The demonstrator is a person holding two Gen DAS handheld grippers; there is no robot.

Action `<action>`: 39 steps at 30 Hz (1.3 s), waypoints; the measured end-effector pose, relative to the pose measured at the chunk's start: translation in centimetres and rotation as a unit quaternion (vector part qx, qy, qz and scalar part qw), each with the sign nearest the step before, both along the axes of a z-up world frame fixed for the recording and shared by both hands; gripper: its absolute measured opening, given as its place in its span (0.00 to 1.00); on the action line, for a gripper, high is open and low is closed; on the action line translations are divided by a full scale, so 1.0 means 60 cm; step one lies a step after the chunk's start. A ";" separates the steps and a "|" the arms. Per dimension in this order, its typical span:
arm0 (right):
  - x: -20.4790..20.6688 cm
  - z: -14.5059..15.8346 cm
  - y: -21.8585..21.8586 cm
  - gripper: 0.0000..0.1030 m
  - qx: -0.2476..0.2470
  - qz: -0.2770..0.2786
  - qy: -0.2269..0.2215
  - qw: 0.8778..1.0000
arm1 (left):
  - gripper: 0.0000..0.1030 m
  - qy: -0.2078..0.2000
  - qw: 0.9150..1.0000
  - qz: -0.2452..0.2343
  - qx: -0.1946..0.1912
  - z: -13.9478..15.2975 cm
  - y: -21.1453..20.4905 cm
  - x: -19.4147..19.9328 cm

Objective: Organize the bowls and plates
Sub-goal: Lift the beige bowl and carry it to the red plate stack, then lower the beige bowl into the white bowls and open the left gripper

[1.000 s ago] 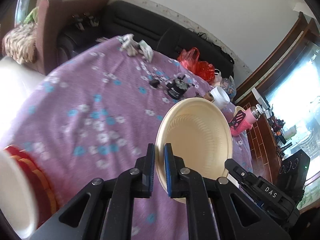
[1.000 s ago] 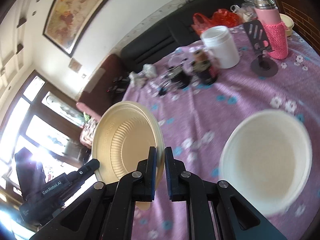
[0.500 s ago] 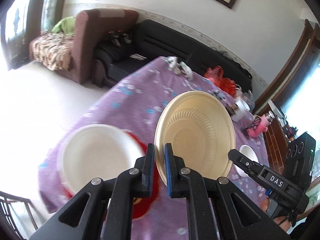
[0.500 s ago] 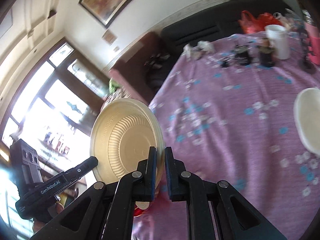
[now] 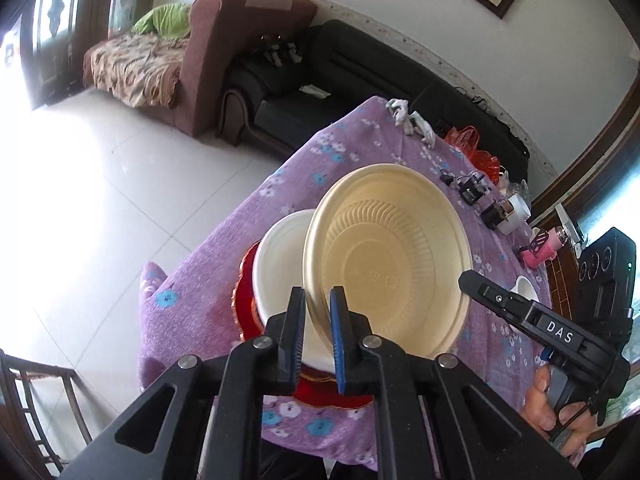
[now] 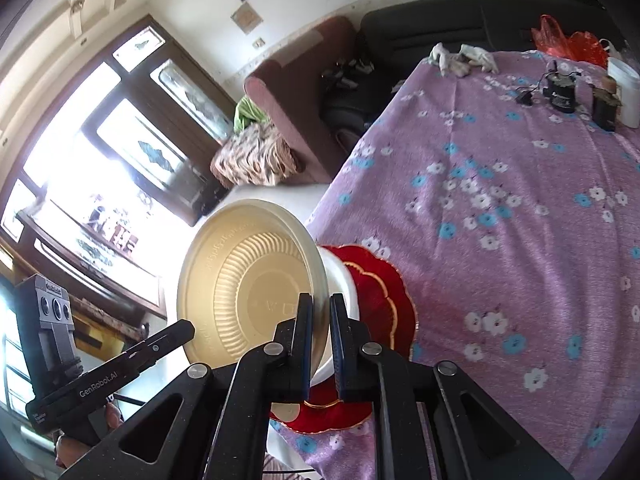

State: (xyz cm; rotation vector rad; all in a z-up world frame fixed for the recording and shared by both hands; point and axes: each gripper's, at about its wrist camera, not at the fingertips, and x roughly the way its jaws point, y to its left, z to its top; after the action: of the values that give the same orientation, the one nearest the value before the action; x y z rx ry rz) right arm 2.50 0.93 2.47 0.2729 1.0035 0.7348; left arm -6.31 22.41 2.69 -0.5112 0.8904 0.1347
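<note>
A ribbed cream bowl (image 5: 384, 264) hangs tilted on its side above the table's near corner, held by both grippers at opposite edges. My left gripper (image 5: 318, 308) is shut on its near rim. My right gripper (image 6: 320, 312) is shut on the other rim; its black tip (image 5: 466, 280) shows at the right in the left wrist view. Just under and behind the cream bowl (image 6: 248, 284), a white bowl (image 5: 280, 264) stands on a red scalloped mat (image 6: 380, 292). The cream bowl hides most of the white bowl (image 6: 340, 280).
The purple flowered tablecloth (image 6: 500, 184) has a second white bowl (image 5: 526, 286), a pink bottle (image 5: 546, 246), a white mug (image 6: 624, 92), small black devices (image 6: 562, 94) and a red bag (image 6: 572, 42) along its far side. Tiled floor (image 5: 100, 200) drops off beside the corner.
Both grippers carried the cream bowl across the table to its corner. The white bowl on the red mat now lies directly beneath it, and the other white bowl is left behind.
</note>
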 end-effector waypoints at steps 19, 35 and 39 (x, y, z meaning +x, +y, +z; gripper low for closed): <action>0.030 -0.052 0.064 0.10 -0.070 0.006 0.022 0.997 | 0.21 0.031 0.999 -0.005 -0.009 -0.034 0.041 0.009; 0.004 0.006 0.037 0.22 -0.095 -0.018 -0.057 0.994 | 0.24 0.004 1.000 -0.002 -0.002 -0.008 0.044 -0.004; 0.012 0.011 -0.019 0.22 -0.069 -0.050 -0.052 0.995 | 0.34 -0.010 1.000 -0.021 0.020 0.009 0.003 0.004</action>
State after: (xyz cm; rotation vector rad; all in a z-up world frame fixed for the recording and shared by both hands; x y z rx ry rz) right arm 3.20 -0.23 3.14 0.1615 0.9306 0.5798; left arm -6.09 22.61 3.23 -0.4555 0.8770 0.1089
